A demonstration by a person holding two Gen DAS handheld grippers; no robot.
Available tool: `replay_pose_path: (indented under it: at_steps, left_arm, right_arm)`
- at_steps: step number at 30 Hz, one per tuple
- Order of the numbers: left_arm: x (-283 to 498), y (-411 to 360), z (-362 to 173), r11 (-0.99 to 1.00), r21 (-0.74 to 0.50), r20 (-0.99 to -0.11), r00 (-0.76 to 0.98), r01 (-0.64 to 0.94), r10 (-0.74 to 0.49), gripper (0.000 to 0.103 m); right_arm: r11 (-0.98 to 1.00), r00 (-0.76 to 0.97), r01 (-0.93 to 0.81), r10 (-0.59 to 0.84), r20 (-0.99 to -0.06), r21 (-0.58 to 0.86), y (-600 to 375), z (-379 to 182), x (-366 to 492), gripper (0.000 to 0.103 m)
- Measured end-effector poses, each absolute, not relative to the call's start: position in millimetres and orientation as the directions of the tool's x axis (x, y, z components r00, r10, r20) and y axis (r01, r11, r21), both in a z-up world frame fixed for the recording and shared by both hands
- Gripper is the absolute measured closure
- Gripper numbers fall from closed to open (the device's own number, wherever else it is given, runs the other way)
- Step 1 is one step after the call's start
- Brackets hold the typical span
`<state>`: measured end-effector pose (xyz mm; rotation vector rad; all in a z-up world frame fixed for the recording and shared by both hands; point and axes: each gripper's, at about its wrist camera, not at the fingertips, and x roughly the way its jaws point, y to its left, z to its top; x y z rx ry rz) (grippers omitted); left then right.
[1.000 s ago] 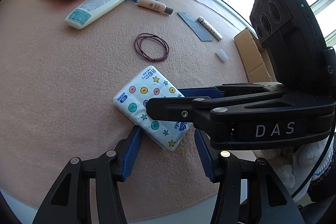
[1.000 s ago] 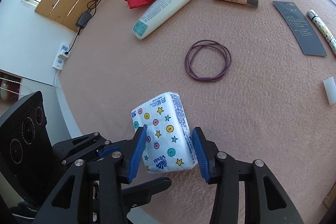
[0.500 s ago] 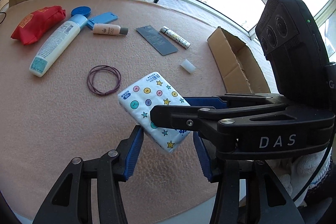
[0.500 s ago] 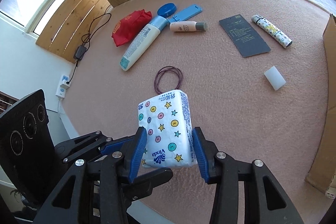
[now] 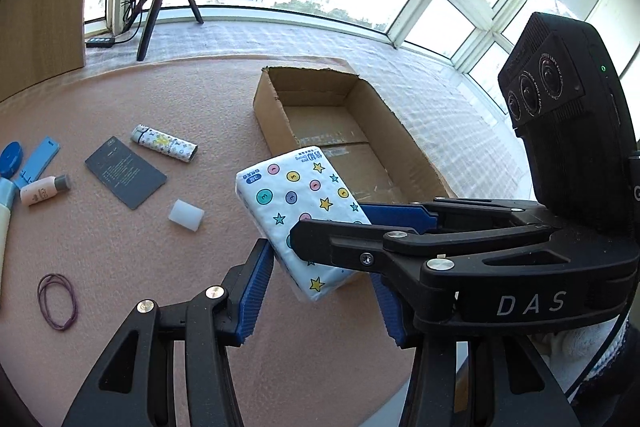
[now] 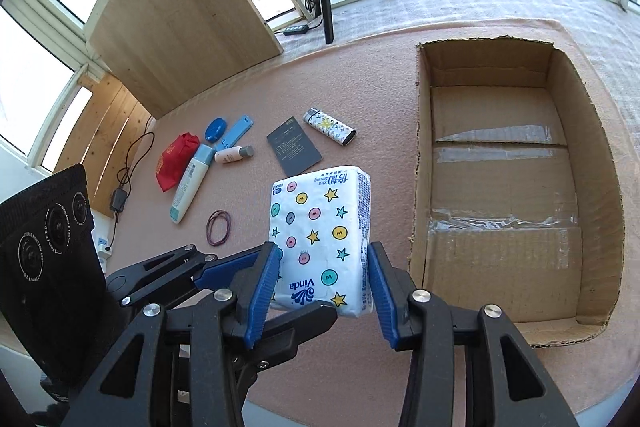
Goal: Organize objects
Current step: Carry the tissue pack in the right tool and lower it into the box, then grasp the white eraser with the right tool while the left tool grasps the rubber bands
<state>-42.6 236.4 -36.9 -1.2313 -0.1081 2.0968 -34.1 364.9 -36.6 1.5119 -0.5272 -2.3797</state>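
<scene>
Sunlit windows and a tripod stand behind a round tabletop (image 6: 360,99) covered in a pinkish textured mat. Largest on it is an open cardboard box (image 6: 504,187), flaps cut away, its floor crossed by strips of clear tape and holding nothing visible. Right gripper (image 6: 322,291): blue-padded jaws closed on a tissue pack (image 6: 320,239), white with coloured dots and stars, held off the mat just beside the box's near-left wall; in the left wrist view the same pack (image 5: 298,215) overlaps the box's (image 5: 340,131) front corner. Left gripper (image 5: 320,291): jaws spread apart with nothing between the pads, lying below and to the left of the right gripper, whose black body crosses the view. Well to the left of the box lie the remaining items, in descending size: a white lotion tube with a pale blue cap (image 6: 191,183); a red pouch (image 6: 176,161) touching it; a dark grey card (image 6: 294,146); a patterned cylindrical case (image 6: 329,126) just beside the card; a blue flat tag (image 6: 236,131) and a blue round lid (image 6: 216,128) side by side; a small beige bottle with a grey cap (image 6: 233,155); a purple loop of elastic bands (image 6: 219,227); and a small translucent white block (image 5: 186,214), seen only in the left wrist view, between the card (image 5: 125,177) and the pack.
</scene>
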Motion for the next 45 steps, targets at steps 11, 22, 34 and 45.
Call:
replay_pose_path:
  at_steps: [11,22,34,45]
  left_arm:
    - [-55,320,-40,-0.693,-0.385,-0.745,-0.238,-0.610,0.623,0.051]
    - [-57,339,-47,-0.697,-0.348,-0.770,-0.234,-0.627,0.594,0.049]
    - [-58,292,-45,-0.751,-0.320,-0.781,-0.288,-0.577,0.554,0.049]
    - [-59,175,-58,-0.866,-0.295,-0.815,-0.367,-0.403,0.448,0.049]
  right_arm:
    - [-0.894,-0.471,-0.093,-0.349,-0.810,0.439,437,-43,-28,0.062]
    - [-0.905,-0.484,-0.143,-0.289,-0.826,0.400,455,-47,-25,0.060]
    - [-0.917,-0.505,-0.136,-0.262,-0.822,0.375,437,-41,-22,0.059]
    - [-0.925,-0.508,-0.027,-0.313,-0.802,0.378,383,-34,-21,0.051]
